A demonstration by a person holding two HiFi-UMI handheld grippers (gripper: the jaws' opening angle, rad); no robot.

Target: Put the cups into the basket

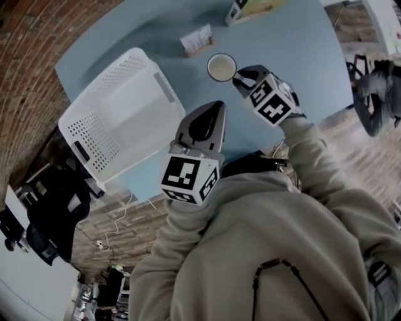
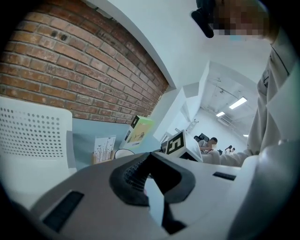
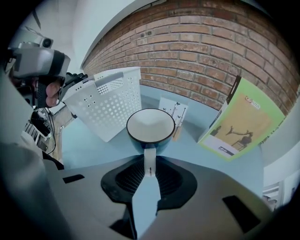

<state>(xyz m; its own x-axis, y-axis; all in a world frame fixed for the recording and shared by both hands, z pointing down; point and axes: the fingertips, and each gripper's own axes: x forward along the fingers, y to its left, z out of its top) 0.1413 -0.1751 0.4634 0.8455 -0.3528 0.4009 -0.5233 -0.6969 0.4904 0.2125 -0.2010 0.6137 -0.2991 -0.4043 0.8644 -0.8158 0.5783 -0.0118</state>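
A dark blue cup [image 1: 221, 67] with a white inside hangs over the light blue table [image 1: 294, 56]. My right gripper [image 1: 241, 76] is shut on its white handle. In the right gripper view the cup [image 3: 150, 126] sits upright just past my right gripper [image 3: 148, 168], with the handle pinched between the pads. The white perforated basket [image 1: 88, 128] stands tilted at the left and looks empty. My left gripper [image 1: 203, 122] hovers near the table's front edge to the right of the basket, with its tips together and nothing between them.
A small card holder [image 1: 196, 41] stands behind the cup, and a green box [image 1: 250, 9] sits at the table's far edge. A brick wall runs behind the table. From the right gripper view the basket [image 3: 110, 101] is at the left and the box [image 3: 241, 122] at the right.
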